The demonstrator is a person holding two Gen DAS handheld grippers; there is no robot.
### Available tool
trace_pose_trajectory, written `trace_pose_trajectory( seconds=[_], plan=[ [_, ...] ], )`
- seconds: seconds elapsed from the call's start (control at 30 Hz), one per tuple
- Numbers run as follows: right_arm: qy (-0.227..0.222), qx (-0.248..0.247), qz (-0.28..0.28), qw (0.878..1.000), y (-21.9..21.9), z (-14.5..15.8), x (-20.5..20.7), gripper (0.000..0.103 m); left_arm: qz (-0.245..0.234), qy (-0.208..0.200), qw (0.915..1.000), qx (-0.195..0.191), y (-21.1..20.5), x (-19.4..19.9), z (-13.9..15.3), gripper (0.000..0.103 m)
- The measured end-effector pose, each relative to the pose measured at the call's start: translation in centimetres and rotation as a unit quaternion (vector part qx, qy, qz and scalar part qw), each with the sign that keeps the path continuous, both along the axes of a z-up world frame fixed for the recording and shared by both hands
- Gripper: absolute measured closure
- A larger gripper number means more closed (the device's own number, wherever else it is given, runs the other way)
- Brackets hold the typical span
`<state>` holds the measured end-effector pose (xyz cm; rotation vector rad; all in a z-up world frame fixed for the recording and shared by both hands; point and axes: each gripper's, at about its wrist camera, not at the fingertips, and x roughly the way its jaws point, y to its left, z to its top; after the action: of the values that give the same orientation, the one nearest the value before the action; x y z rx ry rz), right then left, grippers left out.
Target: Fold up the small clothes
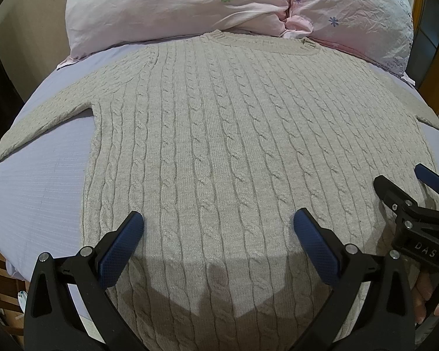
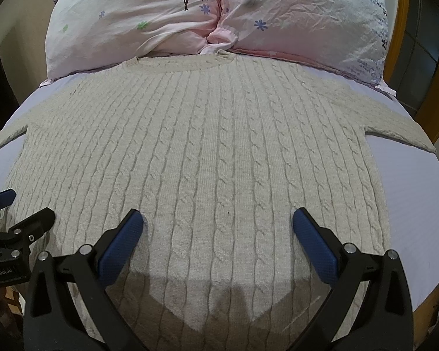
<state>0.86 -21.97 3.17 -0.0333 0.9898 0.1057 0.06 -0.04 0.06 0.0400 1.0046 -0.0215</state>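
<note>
A beige cable-knit sweater (image 1: 219, 134) lies flat and spread out on the bed, collar toward the pillows, both sleeves stretched out sideways. It also fills the right wrist view (image 2: 207, 152). My left gripper (image 1: 218, 222) is open and empty, hovering over the sweater's lower left part. My right gripper (image 2: 218, 220) is open and empty, hovering over the lower right part. The right gripper also shows at the right edge of the left wrist view (image 1: 404, 181), and the left gripper shows at the left edge of the right wrist view (image 2: 23, 204).
The bed has a pale lilac sheet (image 1: 38, 181). Two pink floral pillows (image 1: 178, 5) (image 1: 360, 11) lie behind the collar. A wooden bed frame (image 2: 401, 29) rises at the far right. The bed's edges fall away left and right.
</note>
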Motion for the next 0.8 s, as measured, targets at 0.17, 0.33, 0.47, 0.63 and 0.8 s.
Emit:
trace_pose_trajectory(
  seconds=[0.17, 0.33, 0.47, 0.63, 0.8],
  plan=[
    [0.012, -0.002, 0.003, 1.0, -0.02, -0.05, -0.06, 0.002, 0.0, 0.0, 1.0, 0.0, 0.0, 0.03, 0.03, 0.001],
    [0.019, -0.003, 0.008, 1.0, 0.03, -0.05, -0.04, 0.002, 0.0, 0.001, 1.0, 0.0, 0.01, 0.04, -0.02, 0.001],
    [0.023, -0.003, 0.015, 1.0, 0.05, -0.1, 0.05, 0.002, 0.0, 0.001, 1.0, 0.0, 0.01, 0.02, -0.03, 0.001],
    [0.024, -0.003, 0.026, 0.999, 0.02, -0.08, -0.04, 0.002, 0.0, 0.001, 1.0, 0.0, 0.02, 0.02, -0.02, 0.001],
    [0.01, -0.001, 0.041, 0.999, -0.14, -0.07, -0.36, 0.002, -0.001, -0.001, 1.0, 0.0, 0.02, -0.01, -0.02, 0.001]
  ],
)
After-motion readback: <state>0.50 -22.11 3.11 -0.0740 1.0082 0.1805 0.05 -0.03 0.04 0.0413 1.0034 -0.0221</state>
